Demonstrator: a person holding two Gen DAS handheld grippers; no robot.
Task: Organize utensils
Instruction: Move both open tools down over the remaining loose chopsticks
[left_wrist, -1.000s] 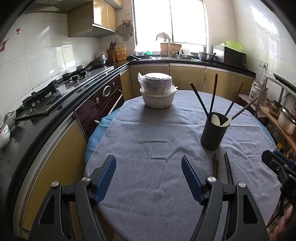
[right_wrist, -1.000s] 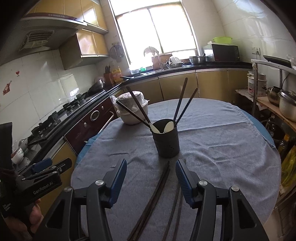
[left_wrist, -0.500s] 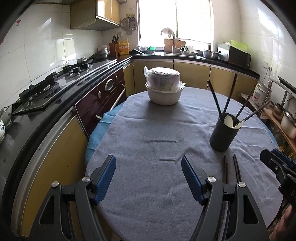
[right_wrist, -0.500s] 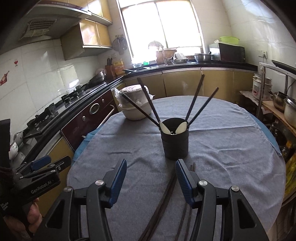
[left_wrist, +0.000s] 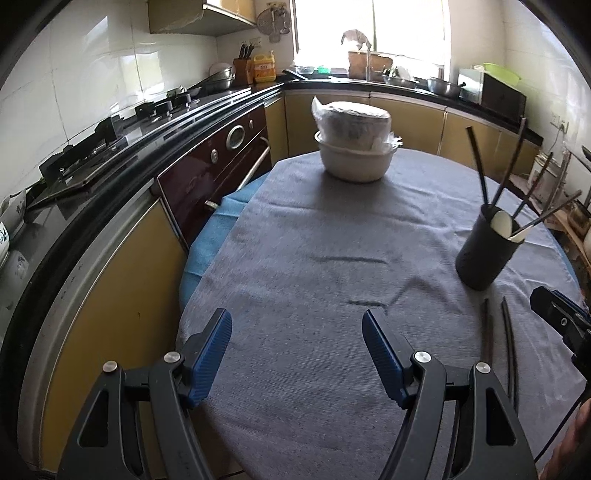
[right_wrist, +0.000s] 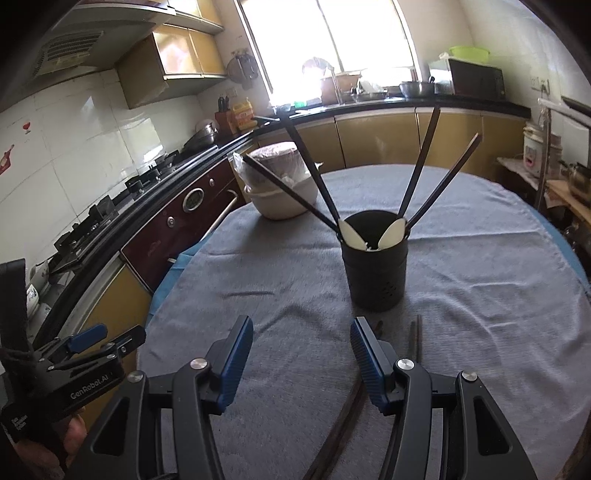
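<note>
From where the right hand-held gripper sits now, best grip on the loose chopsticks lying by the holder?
Take the chopsticks mid-shaft, from above, fingers straddling across their length. They lie flat on the cloth, running lengthwise toward the holder, so only the thin width fits between the open right hand-held gripper.

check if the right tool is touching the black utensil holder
Apart. In the right wrist view, grey cloth shows between the open right tool and the black utensil holder, which stands farther out on the table.

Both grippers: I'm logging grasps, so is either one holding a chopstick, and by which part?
Nothing is held. The left gripper and right gripper are open and empty; the dark wooden chopsticks lie on the cloth.
</note>
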